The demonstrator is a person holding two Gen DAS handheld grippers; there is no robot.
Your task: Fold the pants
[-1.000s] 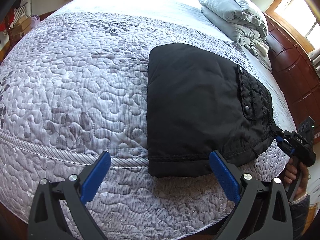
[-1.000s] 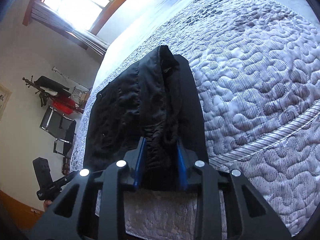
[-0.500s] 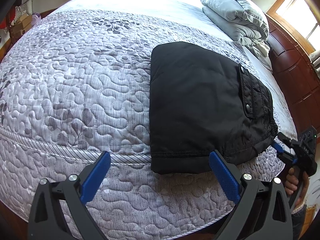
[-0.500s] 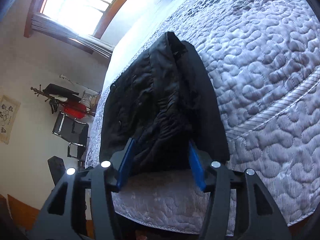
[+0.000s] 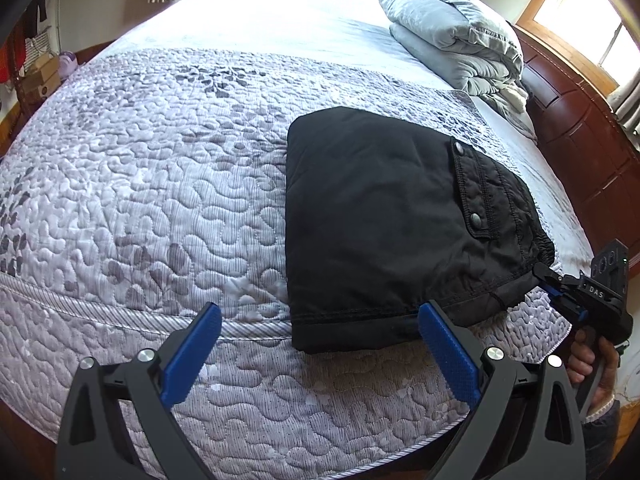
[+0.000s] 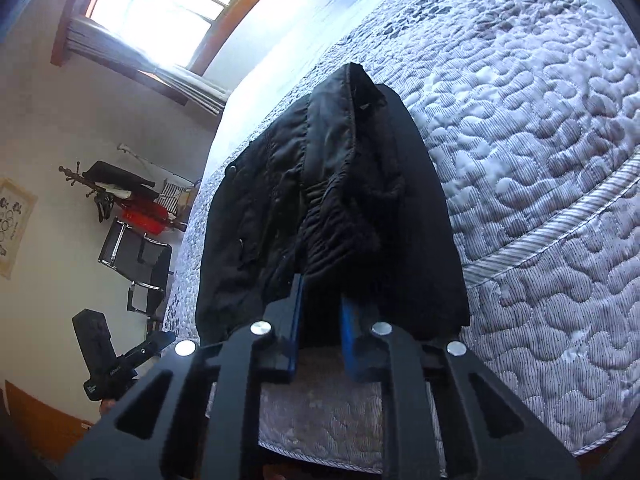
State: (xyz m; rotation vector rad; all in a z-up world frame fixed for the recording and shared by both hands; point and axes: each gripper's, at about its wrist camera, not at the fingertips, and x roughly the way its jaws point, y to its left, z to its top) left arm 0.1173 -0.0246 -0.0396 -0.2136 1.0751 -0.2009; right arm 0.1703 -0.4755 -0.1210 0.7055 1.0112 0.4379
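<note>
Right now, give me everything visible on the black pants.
The black pants lie folded into a thick, roughly rectangular bundle on the quilted bedspread, near the bed's front edge. The fabric looks matte and padded, with a snap-buttoned pocket flap and a gathered elastic waistband at the right end. The right gripper is closing on that waistband corner, with cloth between its jaws. The open left gripper touches nothing.

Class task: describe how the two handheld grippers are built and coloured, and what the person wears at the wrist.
Both the left gripper and right gripper have black angular frames, silver round bolts and blue textured pads. The right gripper's body carries white lettering, and a dark sleeve with a pale cuff covers the wrist.
</note>
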